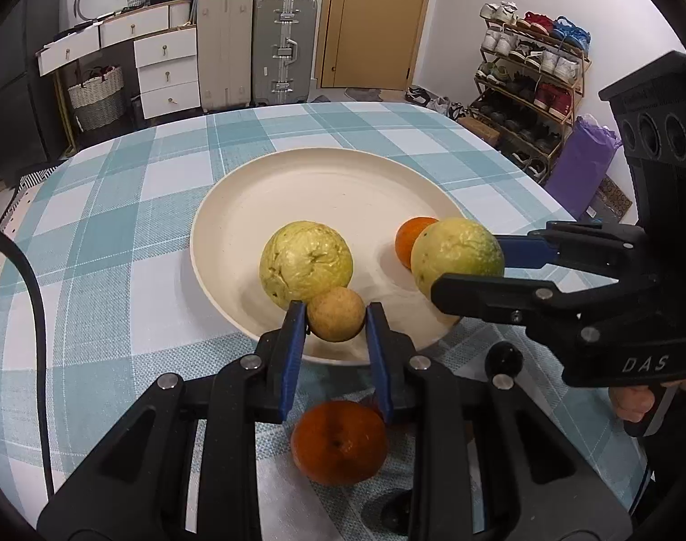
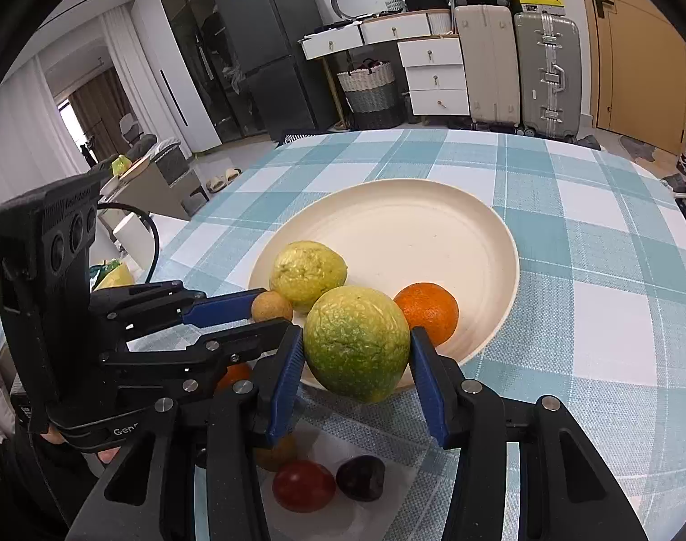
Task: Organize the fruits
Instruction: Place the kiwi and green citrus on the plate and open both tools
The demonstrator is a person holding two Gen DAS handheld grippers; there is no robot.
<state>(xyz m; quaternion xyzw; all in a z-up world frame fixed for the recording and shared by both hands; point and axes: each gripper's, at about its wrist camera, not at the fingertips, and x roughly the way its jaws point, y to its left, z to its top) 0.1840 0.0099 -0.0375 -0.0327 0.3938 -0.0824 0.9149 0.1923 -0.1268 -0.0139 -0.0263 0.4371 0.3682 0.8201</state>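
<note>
A cream plate [image 1: 325,171] [image 2: 433,207] lies on the checked tablecloth. On it rest a yellow-green fruit [image 1: 305,263] [image 2: 308,275] and a small orange [image 1: 410,239] [image 2: 426,313]. My left gripper [image 1: 336,315] [image 2: 275,309] is shut on a small tan round fruit [image 1: 336,314] [image 2: 272,306] over the plate's near rim. To its right, my right gripper [image 2: 356,351] [image 1: 468,267] is shut on a larger green-yellow fruit [image 2: 356,342] [image 1: 455,261], also above the near rim.
Loose fruits lie on the table under the grippers: an orange [image 1: 338,442], a red fruit [image 2: 303,485] and a dark one [image 2: 360,478]. Beyond the table stand suitcases [image 1: 253,49], white drawers [image 1: 162,67] and a shoe rack [image 1: 532,72].
</note>
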